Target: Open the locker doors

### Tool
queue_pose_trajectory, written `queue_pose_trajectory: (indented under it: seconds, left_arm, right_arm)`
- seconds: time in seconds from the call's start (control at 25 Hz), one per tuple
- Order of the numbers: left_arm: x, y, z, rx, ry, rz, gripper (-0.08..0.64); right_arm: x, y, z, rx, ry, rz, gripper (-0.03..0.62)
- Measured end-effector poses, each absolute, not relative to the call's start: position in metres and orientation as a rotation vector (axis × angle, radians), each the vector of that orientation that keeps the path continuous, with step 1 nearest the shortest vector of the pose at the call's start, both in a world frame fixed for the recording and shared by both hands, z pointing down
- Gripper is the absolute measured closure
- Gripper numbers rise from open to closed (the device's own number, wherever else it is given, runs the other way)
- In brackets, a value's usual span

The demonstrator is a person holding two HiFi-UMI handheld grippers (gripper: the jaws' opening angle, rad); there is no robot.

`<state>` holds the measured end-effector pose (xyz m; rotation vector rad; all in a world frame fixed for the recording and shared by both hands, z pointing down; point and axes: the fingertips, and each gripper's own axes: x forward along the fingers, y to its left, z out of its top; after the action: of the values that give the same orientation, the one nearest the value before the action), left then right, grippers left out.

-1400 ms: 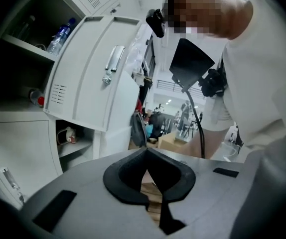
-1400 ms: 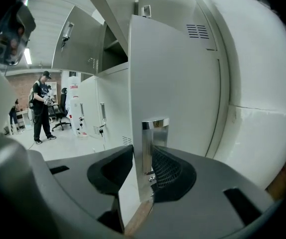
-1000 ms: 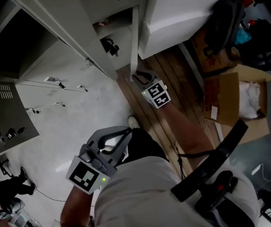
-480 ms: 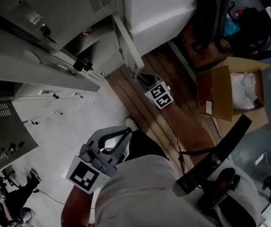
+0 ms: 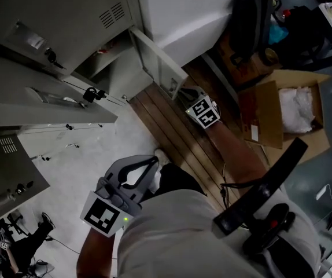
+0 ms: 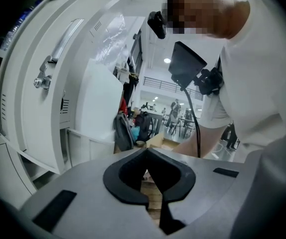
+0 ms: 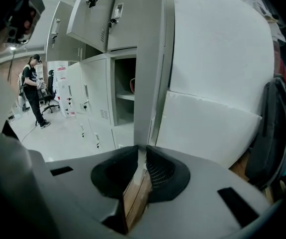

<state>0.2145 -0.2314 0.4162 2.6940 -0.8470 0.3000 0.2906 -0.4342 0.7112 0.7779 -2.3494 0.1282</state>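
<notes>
A bank of grey lockers fills the upper left of the head view. The lowest right locker door (image 5: 157,62) stands partly swung out over the wooden floor. My right gripper (image 5: 184,93) is at its free edge; its jaws have just been closing, and in the right gripper view the door's (image 7: 148,68) thin edge runs down between the pads of the right gripper (image 7: 140,152). My left gripper (image 5: 153,162) hangs near my body, shut and empty. In the left gripper view, the left gripper (image 6: 146,153) has its pads together.
Other locker doors (image 5: 44,106) stand open at left, one with a bar handle (image 6: 66,36). A white panel (image 5: 183,10) sits beside the lockers. A backpack (image 5: 250,22) and an open cardboard box (image 5: 287,117) lie at right. A person (image 7: 33,88) stands far off.
The right gripper has moved rightward along the floor planks, and the low locker door has swung further out with it. The left gripper has barely shifted.
</notes>
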Motion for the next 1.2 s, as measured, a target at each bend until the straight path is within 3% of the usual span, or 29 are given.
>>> queue_pose_trajectory:
  seconds: [0.84,1.2]
  left_arm:
    - [0.192,-0.225,0.407,2.673,-0.928,0.262,0.549]
    - [0.153,-0.175,0.38,2.719,-0.971,0.219,0.549]
  right_arm:
    - [0.335,-0.476,0.702,0.993,-2.234,0.146,0.557]
    - [0.321,-0.404,0.662,1.056,-2.227,0.227,0.557]
